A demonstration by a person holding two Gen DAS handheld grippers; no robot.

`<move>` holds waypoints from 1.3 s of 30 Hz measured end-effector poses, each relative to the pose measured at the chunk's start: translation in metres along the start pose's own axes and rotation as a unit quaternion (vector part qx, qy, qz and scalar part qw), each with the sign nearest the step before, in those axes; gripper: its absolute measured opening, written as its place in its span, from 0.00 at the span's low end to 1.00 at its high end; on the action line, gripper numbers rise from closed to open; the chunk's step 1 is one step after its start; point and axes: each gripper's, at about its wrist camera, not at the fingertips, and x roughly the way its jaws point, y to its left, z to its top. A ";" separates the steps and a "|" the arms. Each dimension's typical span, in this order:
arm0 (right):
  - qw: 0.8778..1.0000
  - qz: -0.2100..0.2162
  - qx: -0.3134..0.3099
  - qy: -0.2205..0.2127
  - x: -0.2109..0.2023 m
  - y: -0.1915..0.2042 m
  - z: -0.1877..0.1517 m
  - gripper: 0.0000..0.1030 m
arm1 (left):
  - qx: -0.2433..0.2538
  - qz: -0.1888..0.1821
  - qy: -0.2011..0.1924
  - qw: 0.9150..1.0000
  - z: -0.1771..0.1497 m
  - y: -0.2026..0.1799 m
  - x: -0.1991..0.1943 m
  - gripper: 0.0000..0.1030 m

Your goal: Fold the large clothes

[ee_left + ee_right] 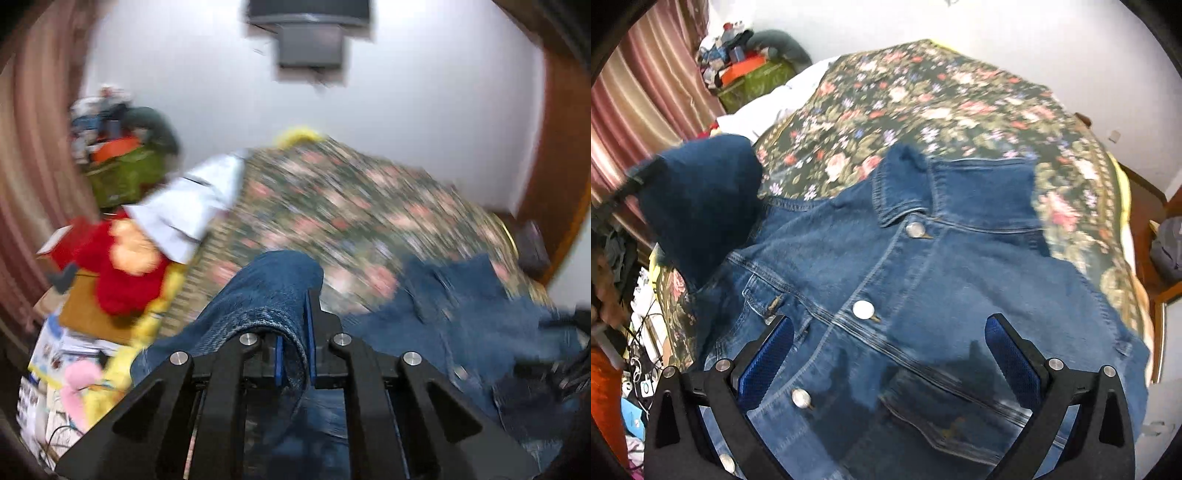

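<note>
I am looking at a dark blue denim jacket with silver buttons point(886, 314) lying front-up on the floral bedspread point(960, 107), near its front edge. My left gripper point(294, 345) is pinching a fold of its sleeve point(266, 291), lifting it above the bedspread. My right gripper point(888, 354) is hovering over the jacket, jaws spread wide, holding nothing.

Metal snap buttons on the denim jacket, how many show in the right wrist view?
4 silver metal buttons run down the blue denim jacket: at the collar, mid-chest, lower, and near the bottom edge. Others may be hidden.
</note>
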 end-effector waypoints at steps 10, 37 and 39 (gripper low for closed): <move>1.000 -0.014 -0.008 0.001 -0.021 -0.025 -0.030 1.00 | 0.013 -0.092 0.240 0.966 -0.091 -0.078 0.094 0.14; 0.965 0.069 -0.243 0.067 0.129 0.268 0.032 1.00 | -0.129 0.029 0.104 0.986 -0.100 0.172 -0.024 0.59; 0.963 0.057 -0.254 0.070 0.152 0.281 0.035 1.00 | -0.126 0.025 0.110 0.986 -0.102 0.172 -0.016 0.59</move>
